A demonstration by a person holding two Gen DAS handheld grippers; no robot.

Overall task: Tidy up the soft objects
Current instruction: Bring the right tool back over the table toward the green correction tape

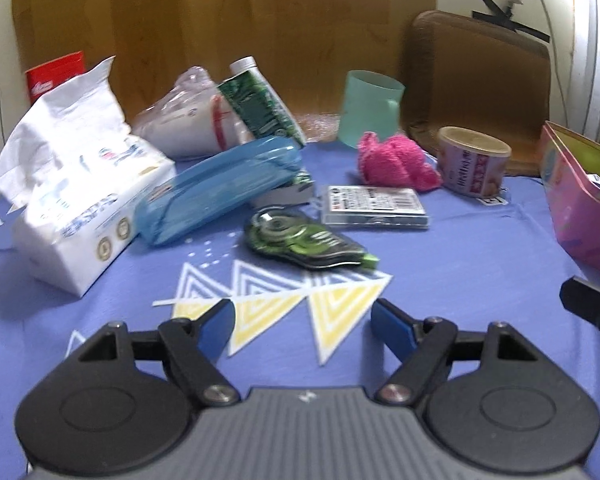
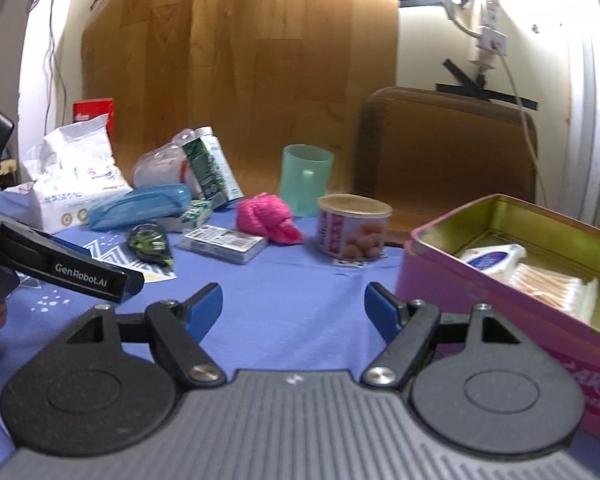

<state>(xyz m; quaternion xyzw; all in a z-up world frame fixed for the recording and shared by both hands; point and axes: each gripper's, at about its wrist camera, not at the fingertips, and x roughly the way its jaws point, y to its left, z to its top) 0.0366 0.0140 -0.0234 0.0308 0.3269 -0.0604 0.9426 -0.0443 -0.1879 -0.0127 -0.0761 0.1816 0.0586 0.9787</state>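
Both grippers, left [image 1: 302, 322] and right [image 2: 293, 306], hover with jaws apart, empty, over the blue tablecloth [image 2: 284, 280]. "GenRobot.AI" marks the left one's finger. One pink cloth [image 2: 269, 219] lies mid-table beside one can [image 2: 352, 226]; one pink tin [image 2: 512, 276] occupies the right edge.

Blue cloth-covered table [image 1: 460, 264] holds pink towel [image 1: 396, 160], tissue pack [image 1: 80, 200], tin box [image 2: 500, 280]

"GenRobot.AI" reads in white on the black finger of the left gripper [image 2: 134, 280], right wrist view. Pink tin [image 2: 500, 336] side shows partial letters "AKO". Other labels too blurred.
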